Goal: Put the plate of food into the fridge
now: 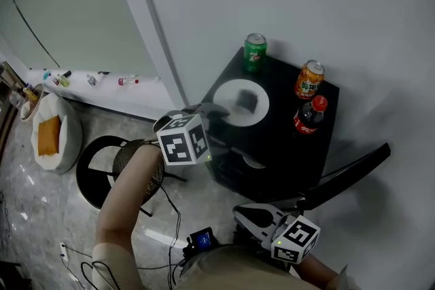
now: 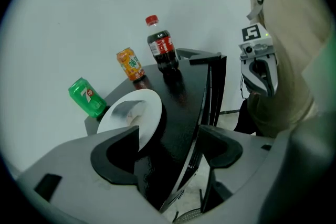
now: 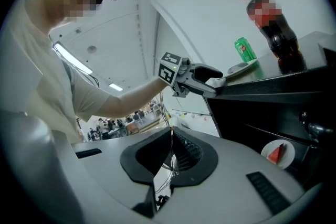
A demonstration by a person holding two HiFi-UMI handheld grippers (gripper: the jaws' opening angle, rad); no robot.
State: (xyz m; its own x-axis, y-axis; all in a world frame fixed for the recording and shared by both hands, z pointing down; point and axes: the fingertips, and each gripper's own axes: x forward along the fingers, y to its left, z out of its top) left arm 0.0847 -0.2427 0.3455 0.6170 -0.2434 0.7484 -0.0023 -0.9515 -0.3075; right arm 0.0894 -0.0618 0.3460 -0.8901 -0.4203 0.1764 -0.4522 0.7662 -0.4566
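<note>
A white plate (image 1: pixel 234 102) with a dark lump on it lies on top of the black mini fridge (image 1: pixel 285 75). My left gripper (image 1: pixel 219 113) is at the plate's near left rim. In the left gripper view its jaws (image 2: pixel 170 136) stand wide open, the left finger overlapping the plate (image 2: pixel 131 113) rim without pinching it. The fridge door (image 1: pixel 353 170) hangs open to the right. Inside, a second white plate (image 3: pixel 278 153) carries a red wedge of food. My right gripper (image 1: pixel 239 211) sits low in front of the fridge, shut (image 3: pixel 170 157) on nothing.
A green can (image 1: pixel 255 51), an orange can (image 1: pixel 309 79) and a cola bottle (image 1: pixel 310 115) stand on the fridge top round the plate. A black round stool (image 1: pixel 102 170) and a white bag (image 1: pixel 51 136) are on the floor to the left, with cables below.
</note>
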